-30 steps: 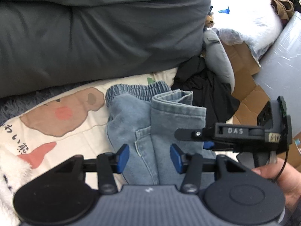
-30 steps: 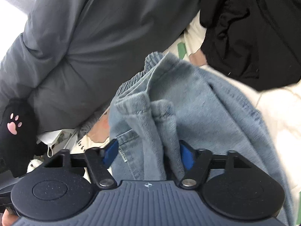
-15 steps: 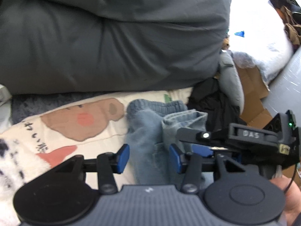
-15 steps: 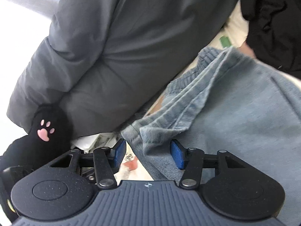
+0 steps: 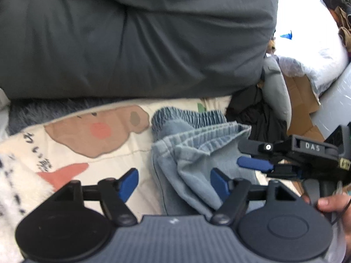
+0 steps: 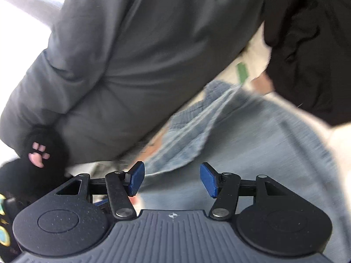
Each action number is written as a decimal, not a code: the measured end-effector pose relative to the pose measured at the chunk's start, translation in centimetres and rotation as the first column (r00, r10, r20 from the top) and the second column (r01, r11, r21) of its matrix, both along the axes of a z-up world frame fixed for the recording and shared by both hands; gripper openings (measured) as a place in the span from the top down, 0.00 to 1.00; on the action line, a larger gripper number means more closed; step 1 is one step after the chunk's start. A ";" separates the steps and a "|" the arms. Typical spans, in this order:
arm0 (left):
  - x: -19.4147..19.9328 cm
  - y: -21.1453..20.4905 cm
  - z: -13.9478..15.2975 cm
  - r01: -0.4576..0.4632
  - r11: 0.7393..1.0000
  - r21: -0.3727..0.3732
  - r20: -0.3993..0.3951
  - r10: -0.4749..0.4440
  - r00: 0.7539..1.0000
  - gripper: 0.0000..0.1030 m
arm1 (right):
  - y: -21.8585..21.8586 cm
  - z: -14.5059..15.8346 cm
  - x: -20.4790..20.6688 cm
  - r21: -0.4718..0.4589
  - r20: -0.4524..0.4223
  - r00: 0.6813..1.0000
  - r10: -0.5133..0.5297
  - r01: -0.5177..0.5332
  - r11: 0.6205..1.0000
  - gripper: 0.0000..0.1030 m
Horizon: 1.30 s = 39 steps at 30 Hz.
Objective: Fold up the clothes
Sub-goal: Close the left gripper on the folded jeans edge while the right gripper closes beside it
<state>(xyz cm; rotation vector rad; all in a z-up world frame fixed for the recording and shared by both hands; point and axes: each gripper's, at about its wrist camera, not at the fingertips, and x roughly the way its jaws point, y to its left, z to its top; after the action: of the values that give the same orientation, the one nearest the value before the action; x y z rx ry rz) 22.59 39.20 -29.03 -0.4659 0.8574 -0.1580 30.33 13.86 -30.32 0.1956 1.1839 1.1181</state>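
Light blue jeans (image 5: 197, 153) lie folded on a cream blanket with a bear print (image 5: 98, 135), elastic waistband at the far end. My left gripper (image 5: 174, 184) hovers low over the near part of the fold. Its jaws are opening, with denim between the blue pads but not pressed. My right gripper (image 5: 248, 155) reaches in from the right at the jeans' right edge. In the blurred right wrist view the jeans (image 6: 252, 142) spread below my right gripper (image 6: 173, 178), whose jaws are opening a little with nothing pinched.
A big dark grey duvet (image 5: 131, 43) bulges behind the jeans. A black garment (image 5: 258, 114) lies at their far right, with cardboard (image 5: 300, 100) and a white pillow (image 5: 311, 52) beyond. A black plush with a pink paw (image 6: 38, 153) sits left. A hand (image 5: 333, 206) holds the right gripper.
The left pads have spread apart from the fold they framed. The right gripper let go of the bunched denim it held, and the fabric now lies flatter. Both views have shifted.
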 end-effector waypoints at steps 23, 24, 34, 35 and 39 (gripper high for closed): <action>3.5 0.7 -2.0 -0.012 0.999 -0.047 0.000 0.012 1.000 0.75 | 3.0 0.6 6.7 -0.307 0.368 0.920 0.136 -0.018 0.952 0.44; 3.5 0.7 -2.0 -0.008 0.999 -0.050 0.002 0.008 1.000 0.75 | 3.2 0.5 6.8 -0.304 0.370 0.920 0.131 -0.014 0.953 0.44; 4.1 0.5 -2.8 -0.006 0.997 -0.071 0.021 0.007 1.000 0.44 | 4.9 -1.6 6.5 -0.234 0.316 0.935 0.161 -0.087 0.968 0.57; 4.3 0.5 -3.1 -0.005 0.997 -0.077 0.011 0.006 1.000 0.50 | 5.1 -1.7 6.4 -0.228 0.316 0.935 0.161 -0.090 0.970 0.63; 4.2 1.3 -3.4 -0.040 0.994 -0.101 -0.007 0.039 0.999 0.69 | 4.7 -1.1 5.7 -0.193 0.339 0.928 0.156 -0.094 0.977 0.80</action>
<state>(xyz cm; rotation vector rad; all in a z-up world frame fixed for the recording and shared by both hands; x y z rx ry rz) 26.75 40.52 -32.45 -0.5779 0.8471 -0.1644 36.06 18.58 -31.38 -0.2126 0.9726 1.0997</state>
